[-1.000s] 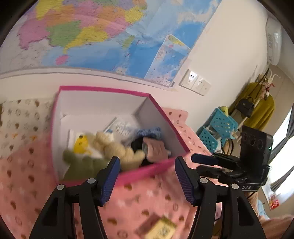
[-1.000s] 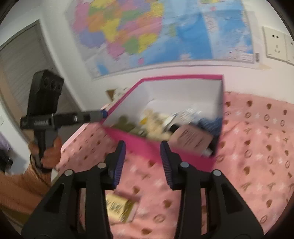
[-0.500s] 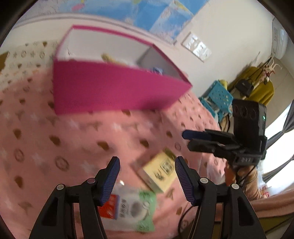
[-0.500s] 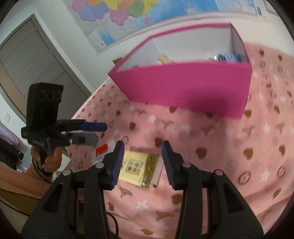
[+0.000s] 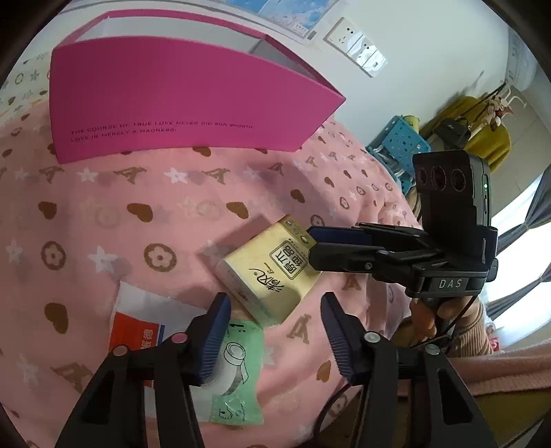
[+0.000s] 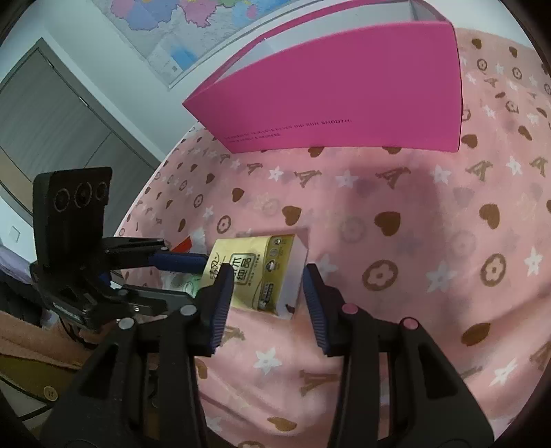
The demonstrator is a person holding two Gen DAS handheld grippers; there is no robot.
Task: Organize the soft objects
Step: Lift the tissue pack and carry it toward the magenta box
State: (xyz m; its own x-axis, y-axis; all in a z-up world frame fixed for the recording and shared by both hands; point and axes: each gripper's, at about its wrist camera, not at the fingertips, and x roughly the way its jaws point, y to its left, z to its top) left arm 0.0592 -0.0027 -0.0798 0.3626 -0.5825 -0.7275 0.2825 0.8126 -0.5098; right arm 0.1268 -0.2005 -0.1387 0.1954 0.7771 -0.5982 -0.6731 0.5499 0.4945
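Observation:
A yellow tissue pack [image 5: 272,272] lies on the pink blanket [image 5: 103,213], also in the right wrist view [image 6: 255,275]. A green-and-white soft packet [image 5: 237,362] with a red label lies beside it, under my left gripper [image 5: 275,331], which is open and empty just above both. My right gripper [image 6: 268,293] is open with its fingers on either side of the tissue pack's near end, not closed on it. It shows from the side in the left wrist view [image 5: 313,241]. The pink box [image 5: 179,103] stands behind; its contents are hidden.
The blanket's edge drops off at the right in the left wrist view, by a blue crate [image 5: 403,144]. A wall with sockets [image 5: 358,48] and a map [image 6: 193,31] stands behind the box. A grey door [image 6: 51,120] is at the left.
Both grippers came down from above the box to the tissue pack and the packet on the blanket. The box's inside has gone out of sight. The right gripper has opened wider.

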